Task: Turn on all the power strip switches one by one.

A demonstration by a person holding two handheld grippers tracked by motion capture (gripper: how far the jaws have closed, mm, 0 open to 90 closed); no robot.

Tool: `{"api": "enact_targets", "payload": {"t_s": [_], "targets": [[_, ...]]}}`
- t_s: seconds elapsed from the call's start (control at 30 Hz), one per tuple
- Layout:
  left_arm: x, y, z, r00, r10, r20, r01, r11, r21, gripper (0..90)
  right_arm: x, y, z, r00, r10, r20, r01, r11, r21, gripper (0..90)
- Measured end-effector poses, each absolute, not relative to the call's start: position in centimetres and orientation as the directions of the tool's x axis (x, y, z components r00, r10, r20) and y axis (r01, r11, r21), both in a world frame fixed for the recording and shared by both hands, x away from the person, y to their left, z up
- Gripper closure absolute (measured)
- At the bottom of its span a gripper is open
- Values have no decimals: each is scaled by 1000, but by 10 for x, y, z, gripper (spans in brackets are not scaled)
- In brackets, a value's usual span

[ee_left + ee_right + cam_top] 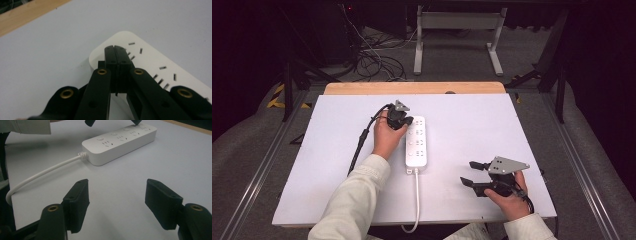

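High view: a white power strip (417, 142) lies lengthwise at the centre of the white counter (492, 130), its white cord (416, 200) running off toward 6 o'clock over the near edge. The left gripper (408, 120) is at the strip's far end, about 12 o'clock along it, tips down on the top face near the left edge. In the left gripper view its fingers (117, 56) are pressed fully together with nothing between them, resting on or just above the strip's rounded end beside the first group of socket slots; contact is hard to judge from this angle. The right gripper (472, 172) sits toward 4 o'clock from the strip, well apart from it, held low over bare counter. In the right gripper view its fingers (78, 202) stand wide apart and empty, pointing toward the strip's cord end. Round buttons and socket slots show on the strip's face. Any brand, label or lettering on it is too small to read.
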State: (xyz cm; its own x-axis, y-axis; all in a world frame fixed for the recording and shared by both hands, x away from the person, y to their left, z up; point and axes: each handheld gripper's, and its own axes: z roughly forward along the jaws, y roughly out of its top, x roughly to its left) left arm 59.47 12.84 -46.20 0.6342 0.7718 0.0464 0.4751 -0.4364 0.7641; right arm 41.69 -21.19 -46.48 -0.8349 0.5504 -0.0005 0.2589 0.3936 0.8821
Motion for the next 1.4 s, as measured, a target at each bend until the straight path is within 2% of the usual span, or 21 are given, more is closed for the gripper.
{"api": "enact_targets", "payload": {"t_s": [0.17,0.3,0.63,0.77,1.1,1.23,1.4], "targets": [[595,128,-463,634,771,61,466,-444,765,900,417,-212,-465,-835,551,0,259,394,882,366],[595,127,-463,631,775,31,482,-424,767,900,417,-212,-465,-835,550,-1,259,395,881,366],[597,125,-461,637,769,53,489,-455,744,900,417,-211,-466,-837,546,-3,259,401,879,366],[597,126,-462,633,773,33,503,-443,742,900,417,-211,-467,-839,545,1,261,400,879,366],[595,121,-461,632,770,94,482,-485,730,900,417,-211,-467,-839,544,2,261,399,879,366],[595,122,-462,628,774,76,493,-472,731,900,418,-211,-467,-838,546,3,263,400,878,366],[595,118,-462,620,777,105,488,-488,724,900,418,-211,-467,-837,547,3,264,399,878,366]]}}
